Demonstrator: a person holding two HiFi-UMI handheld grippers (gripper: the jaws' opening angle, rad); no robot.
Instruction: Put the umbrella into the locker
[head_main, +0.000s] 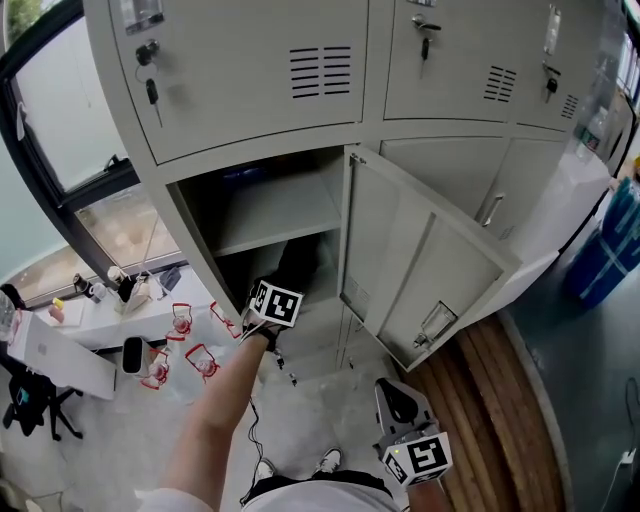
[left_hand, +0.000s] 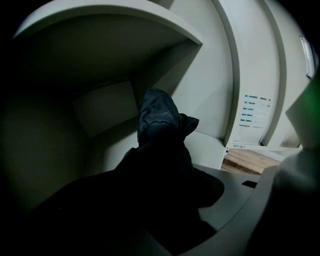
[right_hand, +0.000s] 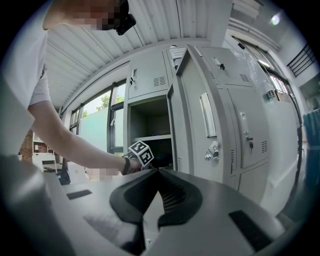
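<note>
Your left hand-held gripper is clamped on the umbrella. It is a folded bundle of dark, crinkled blue-black cloth. Its tip rises toward 12 o'clock in the lower compartment of the locker, under the shelf. Only the left gripper view shows the cloth's creases. The head view gives just a dark shape, but it alone shows the open door at 3 o'clock. Your right hand-held gripper is closed and empty, outside the locker.

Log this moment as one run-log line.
left gripper: shut on umbrella, inside open locker under shelf | right gripper: shut, empty, outside locker | stage: umbrella not yet released
</note>
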